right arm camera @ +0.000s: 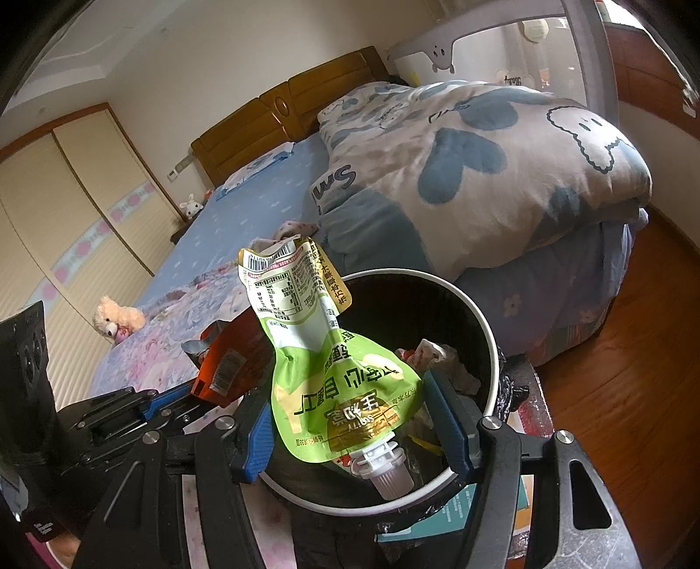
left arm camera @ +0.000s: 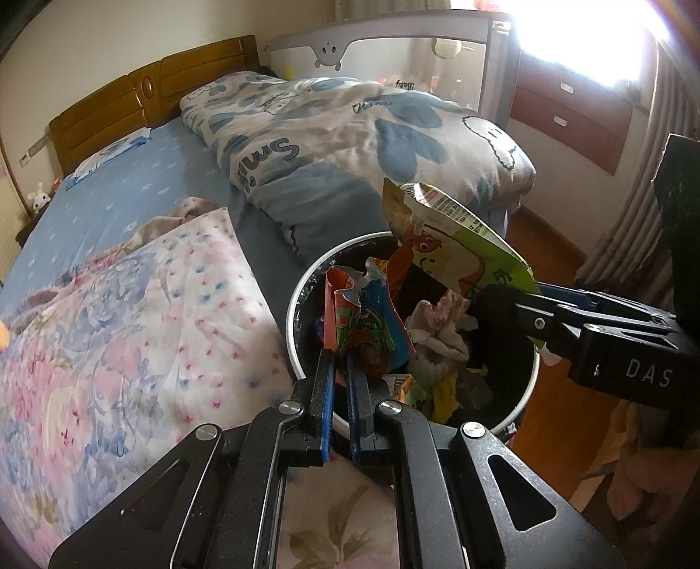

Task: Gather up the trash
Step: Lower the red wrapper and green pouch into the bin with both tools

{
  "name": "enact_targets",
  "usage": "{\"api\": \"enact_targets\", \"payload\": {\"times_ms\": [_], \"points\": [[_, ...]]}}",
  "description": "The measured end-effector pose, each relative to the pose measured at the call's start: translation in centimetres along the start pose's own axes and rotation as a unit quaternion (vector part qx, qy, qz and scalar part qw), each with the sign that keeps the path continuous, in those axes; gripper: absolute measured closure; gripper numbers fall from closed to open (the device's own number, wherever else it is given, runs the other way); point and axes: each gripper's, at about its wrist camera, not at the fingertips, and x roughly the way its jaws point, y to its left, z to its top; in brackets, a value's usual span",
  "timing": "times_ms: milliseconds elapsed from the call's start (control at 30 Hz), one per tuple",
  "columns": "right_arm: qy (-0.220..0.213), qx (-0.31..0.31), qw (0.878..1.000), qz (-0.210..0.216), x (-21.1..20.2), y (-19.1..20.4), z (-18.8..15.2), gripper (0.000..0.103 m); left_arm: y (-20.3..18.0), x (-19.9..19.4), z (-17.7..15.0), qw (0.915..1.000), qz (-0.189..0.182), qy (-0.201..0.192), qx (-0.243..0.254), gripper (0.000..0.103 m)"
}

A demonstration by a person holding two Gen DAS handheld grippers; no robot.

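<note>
The left hand-held gripper (left arm camera: 342, 372) has its blue pads pressed together on a crumpled orange and blue wrapper (left arm camera: 365, 324), which stands up over the near rim of the bin (left arm camera: 292, 306). In the right wrist view the same wrapper (right arm camera: 227, 372) shows at the left, beside the bin's (right arm camera: 490, 350) rim.

The right hand-held gripper (right arm camera: 354, 431) stands part-way spread, with a green spouted pouch (right arm camera: 332, 376) between its fingers; the pouch's lower edges meet both blue pads, its white cap points down toward the camera, and its barcode end rises above the bin. From the left wrist view this gripper (left arm camera: 494, 302) reaches in from the right, and the pouch (left arm camera: 459, 236) tilts over the bin's far rim.

Inside the bin, lined with a black bag, lie crumpled tissue (left arm camera: 442, 328) and other coloured wrappers.

The bin stands at the edge of the bed (left arm camera: 109, 210). Near it lies a pink and blue floral quilt (left arm camera: 131, 341); further back is a folded white and blue duvet (left arm camera: 350, 140) on a blue sheet. Beyond are the wooden headboard (left arm camera: 144, 100), a grey crib rail (left arm camera: 393, 48) and a bright window (left arm camera: 582, 30). A teddy bear (right arm camera: 116, 321) sits on the quilt.
</note>
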Motion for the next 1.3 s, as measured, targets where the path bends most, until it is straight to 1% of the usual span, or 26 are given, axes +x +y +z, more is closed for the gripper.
{"api": "enact_targets", "payload": {"times_ms": [433,1133,1300], "points": [[0.008,0.009,1.000,0.003,0.6,-0.4,0.2,0.040,0.1,0.9,0.3,1.0000,0.002,0.007,0.000,0.098],[0.009,0.013,1.000,0.005,0.7,-0.4,0.4,0.039,-0.1,1.6,0.7,0.9999,0.006,0.012,0.002,0.098],[0.016,0.018,1.000,0.006,1.2,-0.7,0.2,0.039,-0.1,1.8,0.7,0.9999,0.007,0.014,0.005,0.098]]}}
